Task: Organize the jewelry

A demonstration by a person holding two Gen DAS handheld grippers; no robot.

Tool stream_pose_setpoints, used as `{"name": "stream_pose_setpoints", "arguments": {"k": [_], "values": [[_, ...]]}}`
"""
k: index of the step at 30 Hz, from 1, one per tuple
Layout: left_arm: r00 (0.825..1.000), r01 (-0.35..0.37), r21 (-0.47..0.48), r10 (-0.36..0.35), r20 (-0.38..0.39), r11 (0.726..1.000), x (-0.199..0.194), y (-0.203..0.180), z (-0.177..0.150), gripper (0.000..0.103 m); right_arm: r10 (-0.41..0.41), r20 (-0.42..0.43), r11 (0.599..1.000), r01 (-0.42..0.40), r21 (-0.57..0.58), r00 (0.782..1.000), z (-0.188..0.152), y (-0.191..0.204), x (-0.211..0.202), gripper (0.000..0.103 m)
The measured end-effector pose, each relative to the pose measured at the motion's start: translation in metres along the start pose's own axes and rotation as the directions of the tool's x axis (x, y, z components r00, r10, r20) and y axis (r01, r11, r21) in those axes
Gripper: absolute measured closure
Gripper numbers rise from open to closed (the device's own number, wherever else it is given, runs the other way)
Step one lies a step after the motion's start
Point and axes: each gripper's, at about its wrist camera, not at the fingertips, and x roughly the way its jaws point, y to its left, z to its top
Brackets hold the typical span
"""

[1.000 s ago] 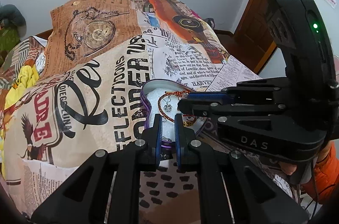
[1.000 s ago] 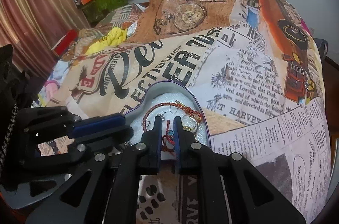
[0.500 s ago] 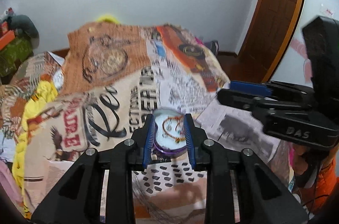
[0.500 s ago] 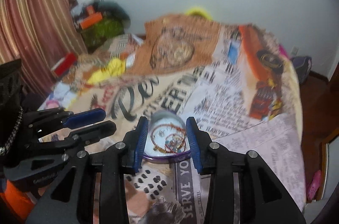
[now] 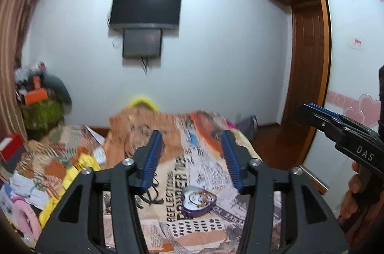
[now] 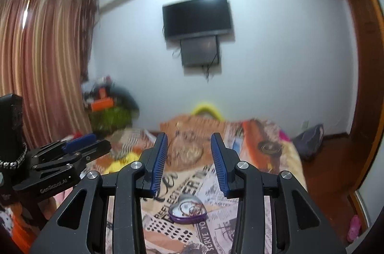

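Purple heart-shaped tin [image 5: 198,201] w/ jewelry on white lining, on bedspread [image 5: 172,172]; both hand-held grippers [image 5: 192,159] [image 6: 189,161] spread apart, empty.

Left gripper [image 5: 190,158]: jaws spread wide, blue pads [image 5: 151,159] clear of everything, nothing between them. Right gripper [image 6: 189,161]: same, wide apart, empty. Both raised, aimed forward and slightly down, side by side. Right-hand fingers [image 5: 352,196] wrapped on handle below right gripper.

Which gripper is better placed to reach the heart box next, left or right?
Neither clearly. Both the left gripper and right gripper are open, raised, with the heart box lying between their fingers; right looks slightly more centered.
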Motion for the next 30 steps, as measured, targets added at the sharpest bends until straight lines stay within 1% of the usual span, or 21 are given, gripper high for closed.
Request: {"name": "stream_pose_setpoints", "arguments": {"k": [1,2,3,4,5,7,10,13,17,18,23,30], "values": [[0.999,-0.018,0.006,0.018,0.027,1.000,-0.011,-0.003,0.001,0.044,-0.010,0.015,1.000,0.010,-0.002,1.000,0.000,0.002,-0.005,0.059],[0.999,-0.028,0.008,0.028,0.042,1.000,-0.017,-0.005,0.000,0.037,-0.022,0.030,1.000,0.022,-0.002,0.999,-0.001,0.005,-0.011,0.056],[0.998,-0.039,0.010,0.038,0.057,0.999,-0.024,-0.008,0.000,0.032,-0.039,0.050,0.999,0.039,-0.003,0.998,-0.001,0.007,-0.017,0.049],[0.997,-0.046,0.008,0.046,0.065,0.999,-0.027,-0.009,-0.001,0.021,-0.053,0.063,0.999,0.053,-0.006,0.997,-0.002,0.009,-0.020,0.042],[0.996,-0.057,0.007,0.056,0.075,0.998,-0.032,-0.010,-0.002,0.009,-0.067,0.071,0.998,0.068,-0.009,0.995,-0.003,0.012,-0.024,0.038],[0.993,-0.069,0.007,0.068,0.096,0.998,-0.038,-0.011,-0.004,0.001,-0.086,0.077,0.996,0.086,-0.004,0.993,-0.005,0.014,-0.024,0.022],[0.993,-0.073,0.010,0.072,0.092,0.997,-0.040,-0.011,-0.007,0.001,-0.127,0.086,0.992,0.128,-0.008,0.988,-0.010,0.019,-0.027,0.009],[0.995,-0.071,0.003,0.071,0.071,0.997,-0.039,-0.009,-0.010,0.001,-0.174,0.093,0.984,0.177,-0.022,0.980,-0.012,0.022,-0.031,0.000],[0.996,-0.076,-0.009,0.077,0.051,0.997,-0.038,-0.007,-0.015,0.001,-0.175,0.074,0.984,0.178,-0.032,0.982,-0.012,0.023,-0.027,0.000],[0.996,-0.076,-0.011,0.077,0.050,0.997,-0.040,-0.008,-0.016,0.001,-0.176,0.074,0.983,0.178,-0.031,0.982,-0.015,0.021,-0.035,0.000],[0.996,-0.079,-0.010,0.080,0.045,0.997,-0.043,-0.009,-0.018,0.001,-0.174,0.068,0.984,0.176,-0.025,0.982,-0.018,0.020,-0.044,0.000],[0.996,-0.079,-0.006,0.079,0.036,0.997,-0.039,-0.011,-0.020,0.001,-0.170,0.050,0.985,0.172,-0.021,0.984,-0.020,0.019,-0.043,0.000]]}}
